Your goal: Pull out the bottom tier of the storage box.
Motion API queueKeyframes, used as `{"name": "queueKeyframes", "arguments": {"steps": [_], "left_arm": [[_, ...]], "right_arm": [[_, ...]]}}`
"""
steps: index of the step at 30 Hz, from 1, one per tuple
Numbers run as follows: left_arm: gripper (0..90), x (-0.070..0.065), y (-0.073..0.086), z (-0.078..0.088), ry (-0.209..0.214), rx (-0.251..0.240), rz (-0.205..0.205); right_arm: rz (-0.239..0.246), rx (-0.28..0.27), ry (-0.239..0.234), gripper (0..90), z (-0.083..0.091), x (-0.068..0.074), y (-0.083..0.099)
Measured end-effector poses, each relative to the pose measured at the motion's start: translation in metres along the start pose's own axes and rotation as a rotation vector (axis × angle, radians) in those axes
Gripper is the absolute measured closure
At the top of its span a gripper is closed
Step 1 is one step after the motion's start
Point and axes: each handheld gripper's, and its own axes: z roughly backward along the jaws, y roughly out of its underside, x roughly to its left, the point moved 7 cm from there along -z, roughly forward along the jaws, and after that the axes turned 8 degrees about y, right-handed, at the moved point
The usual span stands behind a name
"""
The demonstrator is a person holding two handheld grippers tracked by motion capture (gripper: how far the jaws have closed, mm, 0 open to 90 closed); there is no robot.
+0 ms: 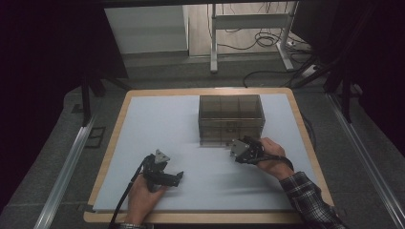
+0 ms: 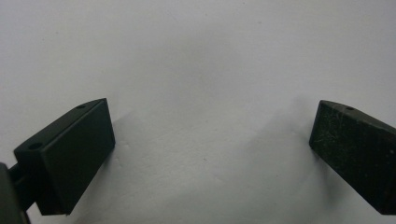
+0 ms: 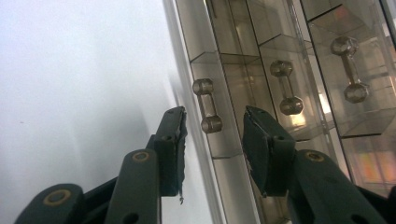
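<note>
As we look along our right gripper (image 3: 212, 135), its jaws stand parted with nothing between them, and the nearest drawer handle (image 3: 207, 106) lies just ahead, in line with the gap, not yet touched. That handle's long axis runs roughly along the jaws' reach, so we judge a clean pinch needs the jaws either side of its bar. Farther on sits the smoky drawer box (image 1: 231, 118). Our left gripper (image 1: 168, 175) rests released over the mat (image 2: 201, 60), well back.
</note>
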Motion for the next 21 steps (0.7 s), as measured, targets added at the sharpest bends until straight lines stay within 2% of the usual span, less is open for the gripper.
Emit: {"name": "queueKeyframes", "arguments": {"steps": [6,11,13,21], "left_arm": [[0.0,0.0,0.0,0.0,0.001,0.005,-0.005],[0.0,0.001,0.0,0.0,-0.001,0.007,-0.009],[0.0,0.001,0.0,0.0,-0.001,0.007,-0.009],[0.0,0.0,0.0,0.0,0.0,0.006,-0.006]], "right_arm": [[-0.062,-0.025,-0.092,55.6,0.002,-0.008,0.0],[-0.093,-0.015,-0.139,55.6,0.001,-0.018,0.005],[-0.109,-0.014,-0.185,56.5,0.0,-0.02,0.007],[-0.119,0.008,-0.24,62.2,-0.004,-0.037,0.019]]}}
